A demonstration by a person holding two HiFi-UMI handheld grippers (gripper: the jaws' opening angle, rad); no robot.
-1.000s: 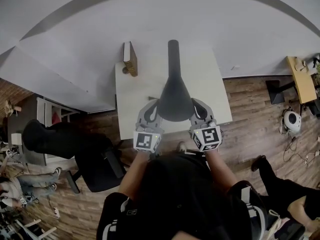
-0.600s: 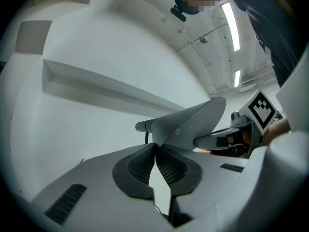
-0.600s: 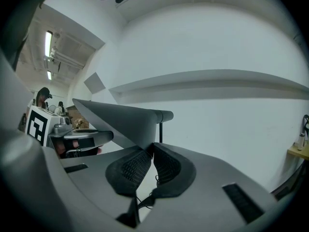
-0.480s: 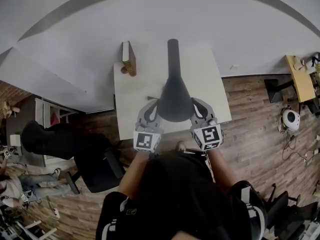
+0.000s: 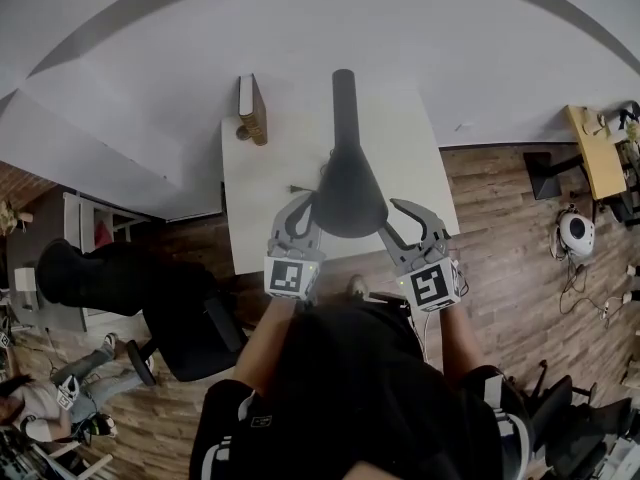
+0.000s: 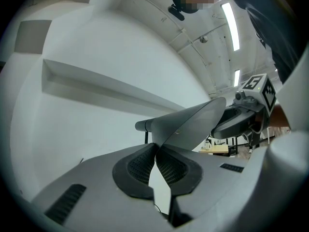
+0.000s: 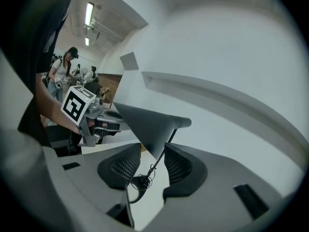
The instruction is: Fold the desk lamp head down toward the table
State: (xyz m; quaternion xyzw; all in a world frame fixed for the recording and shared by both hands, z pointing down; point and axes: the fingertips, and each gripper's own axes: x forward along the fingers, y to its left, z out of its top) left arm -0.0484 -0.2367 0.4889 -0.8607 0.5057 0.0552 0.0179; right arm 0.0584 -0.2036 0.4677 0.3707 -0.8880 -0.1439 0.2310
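Note:
The desk lamp's dark grey cone head [image 5: 348, 193] hangs over the white table [image 5: 265, 198], its neck running back toward the wall. My left gripper [image 5: 305, 213] is shut on the left rim of the lamp head [image 6: 193, 124], and the thin rim runs in between its pads [image 6: 140, 166]. My right gripper [image 5: 393, 218] is at the head's right rim with its jaws opening. In the right gripper view the lamp head [image 7: 145, 124] has its rim between the pads [image 7: 179, 167], with a gap on each side. The lamp's base and cord [image 7: 140, 181] lie below on the table.
A wooden block [image 5: 252, 108] stands at the table's back left corner, near the white wall. A black office chair [image 5: 185, 313] is left of me on the wood floor. A yellow desk [image 5: 598, 148] stands far right. People stand in the background [image 7: 63, 74].
My right gripper has opened off the lamp head's right rim, rolled, and drawn a little back to the right. The left gripper and the lamp head have stayed put.

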